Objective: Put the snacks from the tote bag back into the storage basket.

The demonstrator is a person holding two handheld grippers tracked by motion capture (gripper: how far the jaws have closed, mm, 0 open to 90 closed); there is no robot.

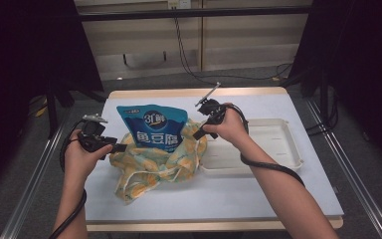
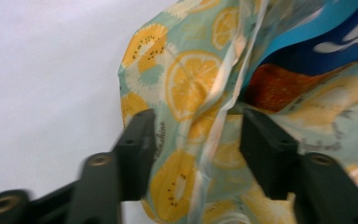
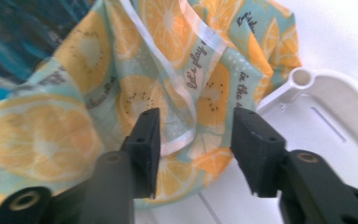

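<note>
Tabletop (image 1: pixel 278 194) white-surfaced with a pale wooden edge, seen whole in the high view; dark curtains to either side, cables on the floor beyond.

White plastic tray (image 1: pixel 278 144) lay on the right half of the tabletop, shallow, rounded corners; its left rim touched or ran just under the cloth bag; in the right gripper view the tray's corner (image 3: pixel 317 93) sat just beside the bag's edge.

Fruit-print cloth bag (image 1: pixel 154 162) slumped at centre of the tabletop, pale green with orange and kiwi slices, white trim along its seams; mouth upward and loosely open; one flap trailed toward the near edge.

Blue snack pouch (image 1: pixel 151 127) stood upright inside the bag, upper half rising clear of the fabric, white characters on its front; in the left gripper view its blue face (image 2: pixel 326 42) and an orange-red patch showed through the bag's opening.

Left gripper (image 1: pixel 121 147) held level at the bag's left side, pointing right; in the left gripper view its jaws stood spread apart, bag cloth (image 2: pixel 191 93) and a white-trimmed fold lying between them, pads not pressing on it.

Right gripper (image 1: pixel 199 134) at the bag's right upper edge, angled down and left, above the tray's left end; in the right gripper view jaws likewise spread, a trimmed fold of the bag (image 3: pixel 177 116) between them; the left pad looked close to the cloth, contact not clear; no pinch.
</note>
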